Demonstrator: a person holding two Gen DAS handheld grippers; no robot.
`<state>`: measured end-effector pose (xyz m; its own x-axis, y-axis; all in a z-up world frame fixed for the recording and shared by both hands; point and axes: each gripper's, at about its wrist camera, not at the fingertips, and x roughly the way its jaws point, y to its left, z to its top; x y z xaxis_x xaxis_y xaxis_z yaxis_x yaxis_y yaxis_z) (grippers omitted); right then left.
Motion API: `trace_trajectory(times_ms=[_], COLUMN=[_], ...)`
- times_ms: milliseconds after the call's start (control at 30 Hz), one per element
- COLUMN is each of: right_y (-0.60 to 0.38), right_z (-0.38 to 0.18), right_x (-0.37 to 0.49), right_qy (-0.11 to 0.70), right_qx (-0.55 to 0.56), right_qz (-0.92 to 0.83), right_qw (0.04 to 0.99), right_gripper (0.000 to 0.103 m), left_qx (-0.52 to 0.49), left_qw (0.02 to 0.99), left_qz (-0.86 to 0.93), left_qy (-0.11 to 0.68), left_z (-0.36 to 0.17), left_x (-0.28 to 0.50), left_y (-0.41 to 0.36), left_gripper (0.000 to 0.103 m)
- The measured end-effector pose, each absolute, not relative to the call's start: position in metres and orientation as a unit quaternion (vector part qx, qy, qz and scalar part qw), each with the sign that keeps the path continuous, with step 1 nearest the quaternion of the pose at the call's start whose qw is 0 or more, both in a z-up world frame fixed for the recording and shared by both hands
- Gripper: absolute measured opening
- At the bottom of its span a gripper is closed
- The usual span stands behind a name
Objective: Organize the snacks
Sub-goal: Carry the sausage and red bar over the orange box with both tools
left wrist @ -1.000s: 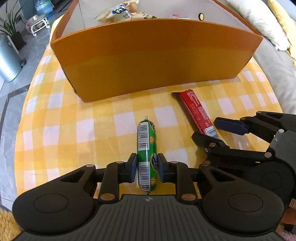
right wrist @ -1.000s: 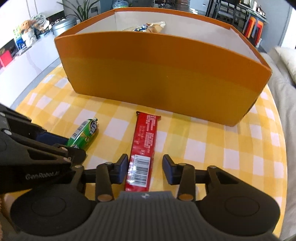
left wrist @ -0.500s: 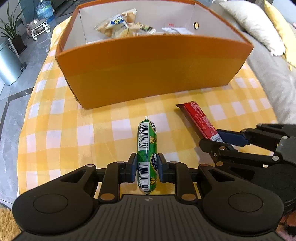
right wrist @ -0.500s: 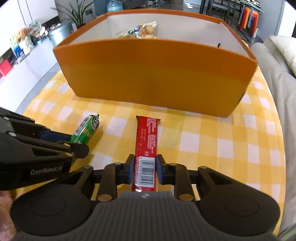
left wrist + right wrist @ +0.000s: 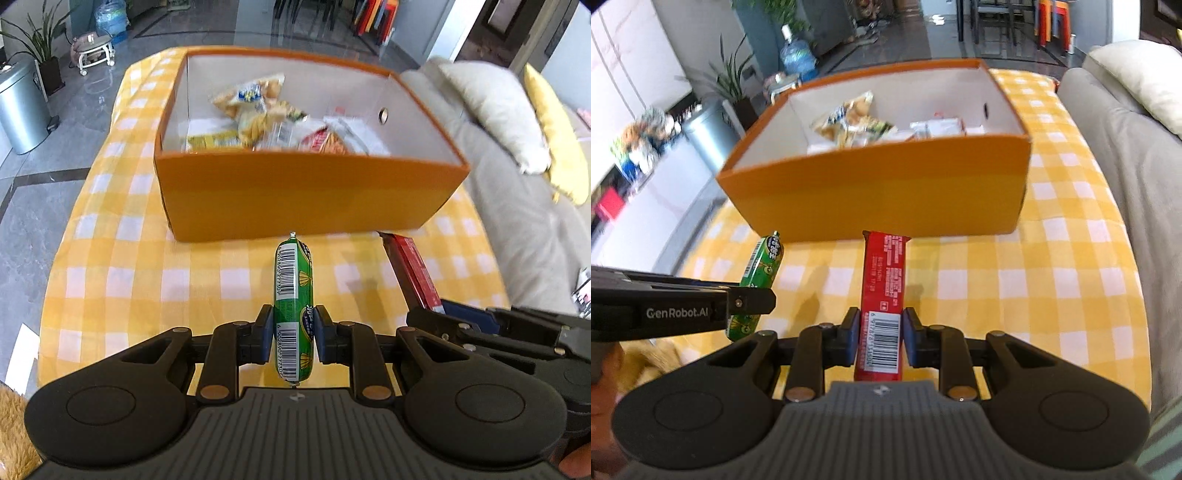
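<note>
Gingham cloth (image 5: 122,266), yellow and white, covers the table; grey polished floor tiles, a metal bin (image 5: 18,107) at upper left and a grey sofa (image 5: 517,206) with pillows at right surround it. Centre frame stands a rectangular orange cardboard box (image 5: 295,195), white inside, with crinkly snack packets (image 5: 258,114). Left gripper (image 5: 293,334) clamps a glossy green sausage tube (image 5: 293,295). Right gripper (image 5: 880,334) clamps a flat red bar (image 5: 884,284). Both snacks are held before the box.
</note>
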<state>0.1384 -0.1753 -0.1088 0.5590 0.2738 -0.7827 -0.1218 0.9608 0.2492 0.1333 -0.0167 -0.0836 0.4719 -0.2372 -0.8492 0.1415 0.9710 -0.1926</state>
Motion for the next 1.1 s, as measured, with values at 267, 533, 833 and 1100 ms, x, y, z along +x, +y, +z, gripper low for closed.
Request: trace_trajectory(times_ms=[267, 533, 833, 1100], right_y=[-0.192, -0.201, -0.202, -0.207], right_z=[-0.071, -0.035, -0.022, -0.022], right_x=[0.127, 0.141, 0.176, 0.231], right_qy=[0.425, 0.382, 0.365, 0.369], right_qx=[0.120, 0.114, 0.090, 0.062], right_qz=[0.100, 0.096, 0.108, 0.123], right_qw=[0.892, 0.912, 0.920, 0.919], right_gripper=[0.021, 0.021, 0.021, 0.021], left_qx=[-0.059, -0.056, -0.041, -0.017], left_qw=[0.873, 0.883, 0.886, 0.883], left_qz=[-0.121, -0.123, -0.126, -0.117], left_qy=[0.468, 0.450, 0.444, 0.454], left_z=[-0.050, -0.029, -0.019, -0.016], left_x=[0.135, 0.155, 0.188, 0.238], left_y=[-0.020, -0.023, -0.027, -0.018], left_gripper=[0.024, 0.024, 0.024, 0.024])
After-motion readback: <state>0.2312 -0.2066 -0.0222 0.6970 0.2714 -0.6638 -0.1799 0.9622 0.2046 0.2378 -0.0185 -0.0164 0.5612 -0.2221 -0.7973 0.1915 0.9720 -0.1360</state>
